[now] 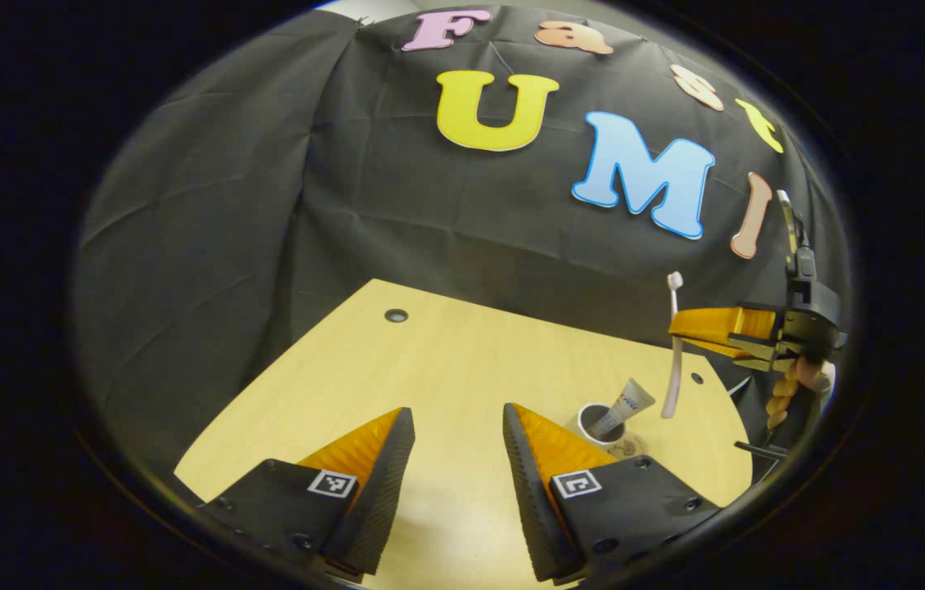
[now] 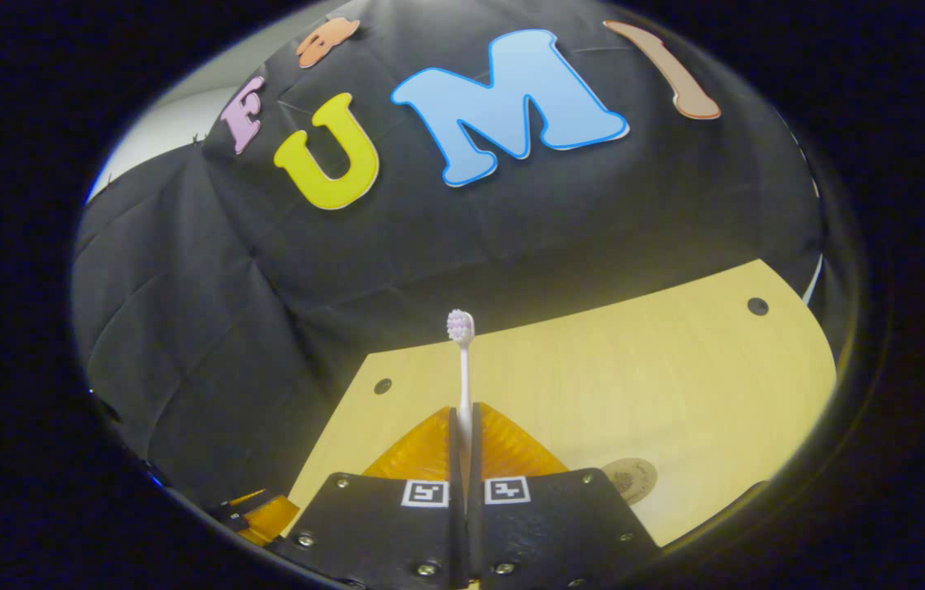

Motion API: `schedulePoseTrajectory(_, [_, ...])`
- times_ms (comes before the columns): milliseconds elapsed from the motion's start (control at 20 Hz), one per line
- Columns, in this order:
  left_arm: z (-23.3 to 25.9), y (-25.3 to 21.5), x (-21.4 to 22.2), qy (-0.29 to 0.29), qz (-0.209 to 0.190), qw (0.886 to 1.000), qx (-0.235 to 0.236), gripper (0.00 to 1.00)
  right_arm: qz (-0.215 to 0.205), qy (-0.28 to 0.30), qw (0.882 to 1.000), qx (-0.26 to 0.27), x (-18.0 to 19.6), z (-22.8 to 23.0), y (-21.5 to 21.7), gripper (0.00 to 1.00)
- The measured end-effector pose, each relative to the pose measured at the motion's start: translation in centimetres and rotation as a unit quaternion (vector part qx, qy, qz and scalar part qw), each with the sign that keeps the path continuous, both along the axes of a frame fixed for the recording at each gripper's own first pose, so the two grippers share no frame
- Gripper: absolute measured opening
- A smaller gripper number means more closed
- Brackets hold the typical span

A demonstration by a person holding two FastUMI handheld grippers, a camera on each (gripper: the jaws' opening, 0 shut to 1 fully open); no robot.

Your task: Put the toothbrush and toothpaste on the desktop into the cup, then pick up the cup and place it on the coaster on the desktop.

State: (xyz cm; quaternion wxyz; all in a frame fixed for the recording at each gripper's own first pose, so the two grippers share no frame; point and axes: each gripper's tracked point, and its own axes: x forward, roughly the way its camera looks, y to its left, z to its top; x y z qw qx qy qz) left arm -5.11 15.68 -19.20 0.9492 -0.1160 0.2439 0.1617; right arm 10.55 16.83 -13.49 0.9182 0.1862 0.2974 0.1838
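Note:
My right gripper (image 2: pixel 464 422) is shut on the white toothbrush (image 2: pixel 463 369), which stands upright with its bristle head up. In the left gripper view that right gripper (image 1: pixel 679 326) holds the toothbrush (image 1: pixel 673 352) in the air above and just right of the white cup (image 1: pixel 596 423). The toothpaste tube (image 1: pixel 623 406) leans in the cup, its end sticking out to the right. A round brown coaster (image 1: pixel 630 447) lies on the desktop right beside the cup; it also lies at the lower right of the right gripper view, coaster (image 2: pixel 630 478). My left gripper (image 1: pixel 452 442) is open, low over the desktop, with nothing between its fingers.
The light wooden desktop (image 1: pixel 446 360) has a small cable hole (image 1: pixel 396 315) near its far left corner and another (image 1: pixel 697 378) at the right. A hand (image 1: pixel 786 389) holds the right gripper. Black cloth walls close in behind the desk.

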Motion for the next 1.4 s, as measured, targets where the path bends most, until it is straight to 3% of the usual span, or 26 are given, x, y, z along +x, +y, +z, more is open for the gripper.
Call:
schedulePoseTrajectory(200, [0.0, 1.9, -2.8, 0.011, 0.019, 1.0, 0.01, 0.72, 0.021, -0.038, 0.998, -0.05, 1.0, -2.8, 2.1, 0.02])
schedulePoseTrajectory(500, [-1.0, 2.8, -5.4, 0.029, 0.029, 0.999, 0.007, 0.72, 0.024, -0.092, 0.985, -0.142, 2.5, -6.5, 3.1, 0.02])
schedulePoseTrajectory(1000, [-2.8, 3.1, -7.3, 0.052, 0.012, 0.999, 0.003, 0.72, 0.007, -0.19, 0.967, -0.168, 0.2, -7.5, 2.3, 0.03])
schedulePoseTrajectory(1400, [-3.7, 1.4, -7.0, 0.062, -0.019, 0.998, 0.007, 0.72, -0.024, -0.232, 0.956, -0.176, -2.1, -6.1, 1.1, 0.08])
